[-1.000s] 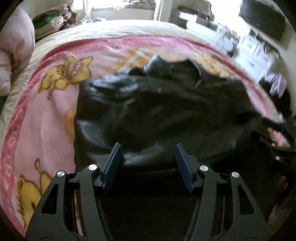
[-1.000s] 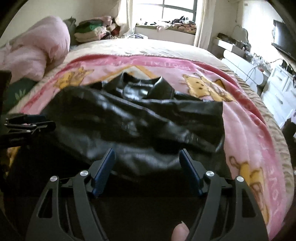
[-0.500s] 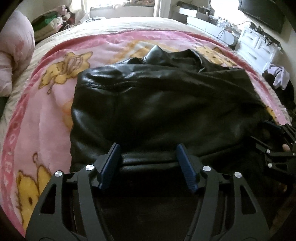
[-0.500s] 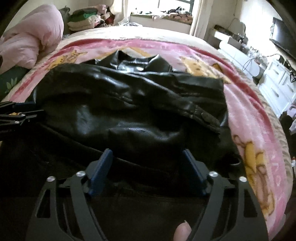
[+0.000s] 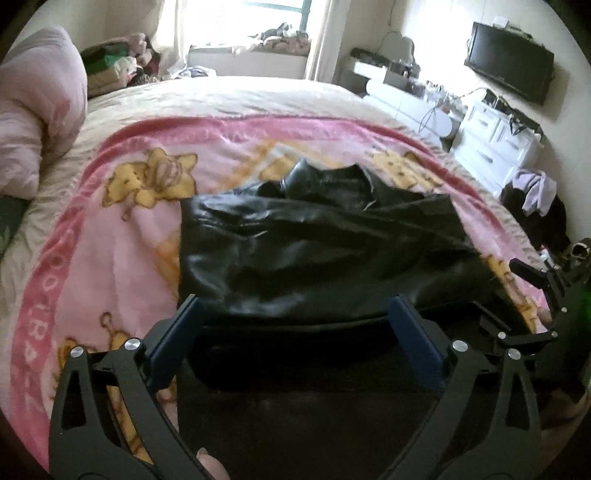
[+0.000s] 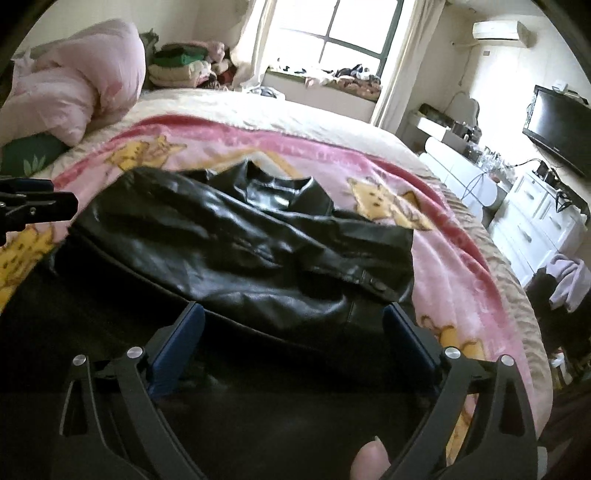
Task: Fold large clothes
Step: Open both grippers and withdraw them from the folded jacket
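Both grippers have drawn back and up from the black leather jacket (image 5: 317, 251) since the earlier frames, and their jaws have just been opening, so that the folded hem edge they stood over a moment ago now lies free below them. The left gripper (image 5: 295, 317) tilts down toward the near edge of the jacket, its blue pads (image 5: 177, 343) spread wide, with nothing pressed between them. The right gripper (image 6: 293, 321) is held the same way, angled down, pads far apart and clear of the leather; a fingertip (image 6: 369, 461) of the person shows at the bottom edge between its arms. Each gripper appears at the side of the other's view, the right one at the right edge of the left view (image 5: 543, 291), the left one at the left edge of the right view (image 6: 33, 206).

The jacket lies on the near part of the pink cartoon-print blanket (image 5: 110, 266), folded into a rough, bulky rectangle. Its surface is glossy and creased, the collar (image 5: 325, 181) sticks up at the far side, and a sleeve with a snap cuff (image 6: 373, 284) runs across the top toward the right.

The blanket is spread over a beige bed (image 5: 229, 96). A pink duvet (image 6: 85, 77) is bunched at the far left, stacked clothes (image 6: 184, 62) sit beyond it, and a window (image 6: 351, 33) stands behind. White drawers (image 5: 491, 136) and a wall television (image 5: 509, 62) line the right side.
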Demonstrator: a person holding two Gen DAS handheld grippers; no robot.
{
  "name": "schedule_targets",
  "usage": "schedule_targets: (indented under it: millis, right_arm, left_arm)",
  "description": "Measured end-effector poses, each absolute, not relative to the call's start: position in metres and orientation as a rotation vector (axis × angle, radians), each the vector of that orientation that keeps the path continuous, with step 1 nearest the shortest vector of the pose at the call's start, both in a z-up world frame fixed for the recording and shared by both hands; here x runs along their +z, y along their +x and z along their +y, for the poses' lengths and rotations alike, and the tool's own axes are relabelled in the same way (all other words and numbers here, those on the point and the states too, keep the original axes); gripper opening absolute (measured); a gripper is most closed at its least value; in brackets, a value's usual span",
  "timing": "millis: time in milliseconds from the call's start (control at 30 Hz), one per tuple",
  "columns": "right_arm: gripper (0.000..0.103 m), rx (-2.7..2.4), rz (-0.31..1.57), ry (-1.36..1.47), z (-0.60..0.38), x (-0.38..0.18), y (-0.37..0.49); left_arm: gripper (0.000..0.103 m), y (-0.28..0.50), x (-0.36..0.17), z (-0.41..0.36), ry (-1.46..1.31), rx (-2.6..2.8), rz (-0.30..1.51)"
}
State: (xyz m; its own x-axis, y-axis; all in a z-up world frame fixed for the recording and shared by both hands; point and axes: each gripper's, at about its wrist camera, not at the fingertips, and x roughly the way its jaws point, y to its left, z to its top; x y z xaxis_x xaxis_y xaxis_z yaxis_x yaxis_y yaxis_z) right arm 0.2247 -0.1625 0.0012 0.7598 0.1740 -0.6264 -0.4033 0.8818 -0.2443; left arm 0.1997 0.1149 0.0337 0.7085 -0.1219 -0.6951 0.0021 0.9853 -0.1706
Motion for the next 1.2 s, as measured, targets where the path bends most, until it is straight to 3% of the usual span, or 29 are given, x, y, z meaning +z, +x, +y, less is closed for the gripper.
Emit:
schedule_targets:
  millis: [600,1200]
  right_arm:
    - [0.098,0.35,0.447,-0.344,-0.183,0.049,0.13]
    - [0.099,0.344,0.467,-0.34,-0.213,0.05,0.08]
  left_arm:
    - [0.094,0.108,0.061,0.073,-0.101,-0.026,0.664]
    - [0.094,0.044,0.034,0.075,-0.099,0.063,0.746]
